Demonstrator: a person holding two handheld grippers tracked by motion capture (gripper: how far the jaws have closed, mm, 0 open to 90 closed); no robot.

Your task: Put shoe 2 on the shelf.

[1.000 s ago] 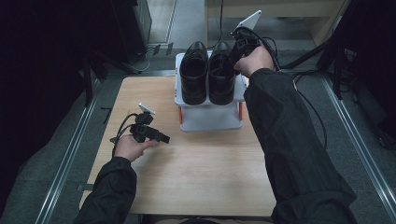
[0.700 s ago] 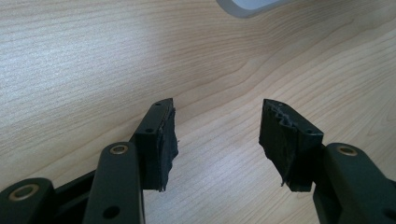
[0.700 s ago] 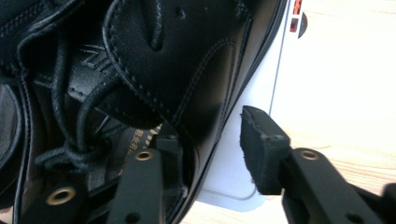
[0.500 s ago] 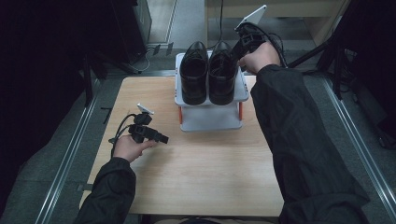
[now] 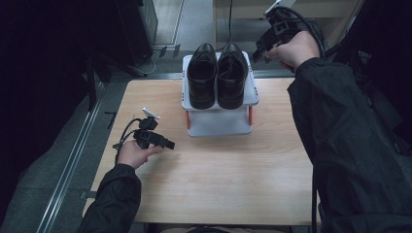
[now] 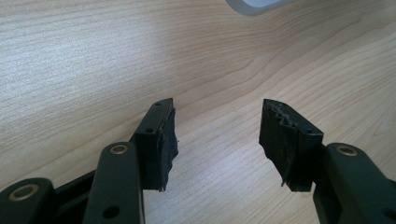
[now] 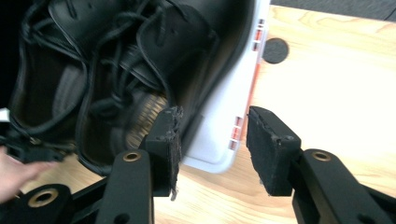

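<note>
Two black leather lace-up shoes [image 5: 216,74] stand side by side, toes toward me, on top of a small white two-tier rack [image 5: 218,124] at the far middle of the wooden table. My right gripper [image 5: 258,51] hangs in the air behind the rack's far right corner. Its jaws have just been opening and hold nothing. In the right gripper view it [image 7: 212,140] looks down on the shoes [image 7: 116,70] and the rack's edge [image 7: 224,126]. My left gripper [image 5: 167,143] rests low over the table's left side, open and empty, also in its own view [image 6: 217,140].
The wooden table [image 5: 218,184] spreads in front of the rack. A round cable hole [image 7: 275,50] sits in its top near the rack. A metal rail [image 5: 73,160] runs along the floor at the left. Dark furniture and cables [image 5: 145,63] stand behind the table.
My right gripper has come away from the right shoe's heel, rising toward the back right with its jaws wider. The shoes stay on the rack. The left gripper has not moved.
</note>
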